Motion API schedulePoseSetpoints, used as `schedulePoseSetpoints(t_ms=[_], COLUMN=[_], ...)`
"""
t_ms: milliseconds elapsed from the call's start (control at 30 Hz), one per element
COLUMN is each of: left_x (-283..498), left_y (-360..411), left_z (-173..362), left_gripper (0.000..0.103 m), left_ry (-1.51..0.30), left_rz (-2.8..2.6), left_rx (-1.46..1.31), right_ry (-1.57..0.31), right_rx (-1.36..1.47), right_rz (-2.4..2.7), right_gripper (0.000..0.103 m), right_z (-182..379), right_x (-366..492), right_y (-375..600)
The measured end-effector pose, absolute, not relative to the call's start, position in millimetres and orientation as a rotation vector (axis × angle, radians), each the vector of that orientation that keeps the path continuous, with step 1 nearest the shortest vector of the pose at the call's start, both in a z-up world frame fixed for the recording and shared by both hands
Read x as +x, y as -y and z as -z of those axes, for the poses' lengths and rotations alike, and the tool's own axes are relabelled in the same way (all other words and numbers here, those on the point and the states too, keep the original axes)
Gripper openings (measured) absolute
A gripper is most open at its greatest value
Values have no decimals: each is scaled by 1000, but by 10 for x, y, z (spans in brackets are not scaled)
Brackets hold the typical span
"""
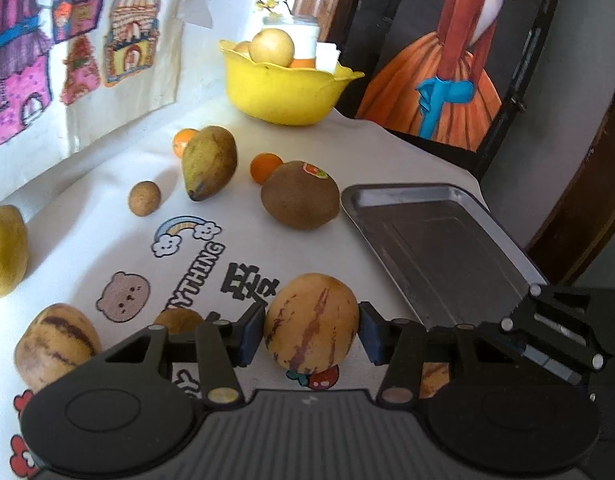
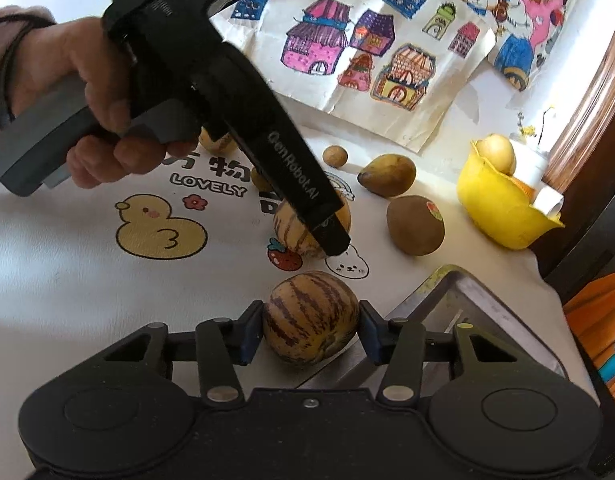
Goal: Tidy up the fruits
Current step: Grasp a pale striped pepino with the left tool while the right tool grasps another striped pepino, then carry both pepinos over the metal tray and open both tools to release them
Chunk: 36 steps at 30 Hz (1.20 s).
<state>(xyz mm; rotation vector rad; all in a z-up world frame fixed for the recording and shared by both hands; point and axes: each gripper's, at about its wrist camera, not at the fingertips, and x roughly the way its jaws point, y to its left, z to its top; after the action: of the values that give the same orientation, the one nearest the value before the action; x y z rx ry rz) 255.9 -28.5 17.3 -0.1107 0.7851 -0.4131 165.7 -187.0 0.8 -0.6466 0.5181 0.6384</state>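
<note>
Left gripper: blue pads closed against both flanks of a yellow oval melon with sparse purple streaks, which stands on the white cartoon-printed cloth surface.

Right gripper: pads pressed on a second oval melon, tan with dense purple-brown stripes, positioned at the near-left corner of the grey metal tray (contact with the tray rim not discernible).

Tray interior bare in the left wrist view; its left rim lies just beside the left gripper's melon, its right rim close to the surface edge.

Open cloth between both melons and the brown kiwi with sticker. Farther back: green-yellow mango, two small oranges, small round brown fruit, and yellow scalloped plastic bowl holding fruit near the far edge.

Third striped melon at the lower left.
</note>
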Motion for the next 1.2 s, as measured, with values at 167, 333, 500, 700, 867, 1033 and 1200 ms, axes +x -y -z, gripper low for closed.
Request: schedulePoseSetpoints(t_ms=[167, 333, 500, 700, 867, 1033, 1200], left_x=[2495, 2481, 2543, 2707, 2917, 3111, 3245], left_y=[240, 269, 412, 655, 943, 1204, 1385], left_z=[-296, -425, -534, -621, -573, -425, -250], left_gripper=[54, 54, 54, 54, 54, 54, 54], left_ry=[-761, -730, -688, -657, -645, -646, -642], left_rz=[375, 337, 315, 356, 383, 400, 431], left_rx=[-136, -155, -182, -214, -200, -156, -96], right_ry=[-431, -377, -383, -400, -422, -518, -599], right_rx=[-637, -557, -496, -509, -506, -440, -384], right_rz=[-627, -601, -534, -396, -363, -379, -385], right_gripper=[51, 51, 51, 51, 51, 51, 51], right_z=[-88, -322, -549, -640, -572, -395, -257], right_x=[1466, 1334, 1397, 1696, 2130, 2655, 3049], right_y=[1934, 2185, 2533, 2968, 3230, 3384, 3487])
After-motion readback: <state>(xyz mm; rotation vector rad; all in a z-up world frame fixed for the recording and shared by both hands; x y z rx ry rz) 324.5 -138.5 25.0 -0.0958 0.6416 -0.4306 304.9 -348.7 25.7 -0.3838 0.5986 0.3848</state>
